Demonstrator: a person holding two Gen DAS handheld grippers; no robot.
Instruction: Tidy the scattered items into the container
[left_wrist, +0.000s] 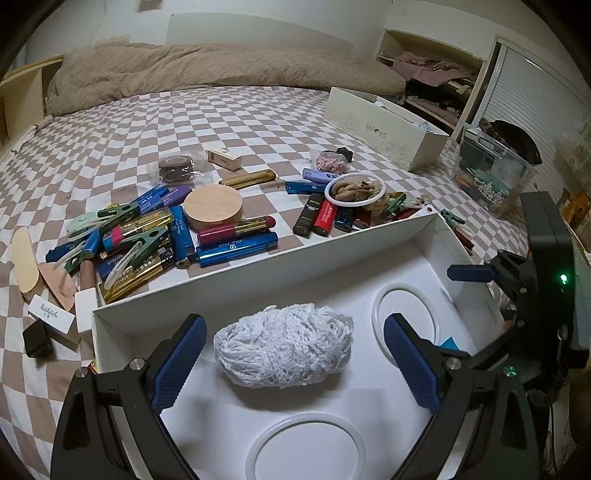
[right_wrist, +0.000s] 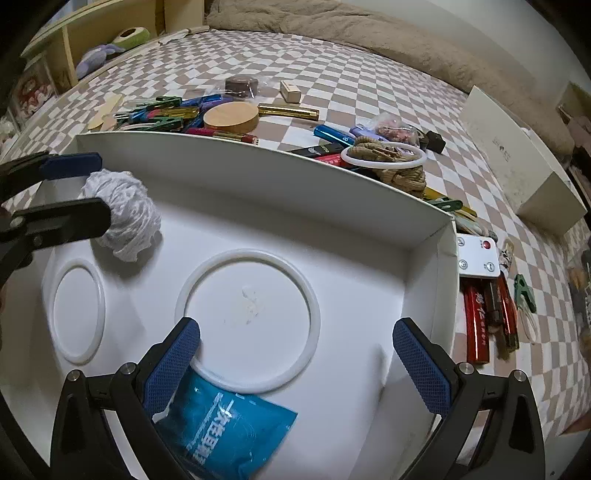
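A white box lies on the checked bed. Inside it lie a white yarn ball, two white rings and a blue packet. My left gripper is open over the box, its pads either side of the yarn ball, not touching it. My right gripper is open and empty over the box, just above the blue packet and the larger ring. Scattered lighters, clips and a wooden disc lie on the bed beyond the box.
A white shoe box stands at the bed's far right. A rope bundle under a white ring lies by the box wall. Red lighters and a white remote lie right of the box. A beige blanket lies at the back.
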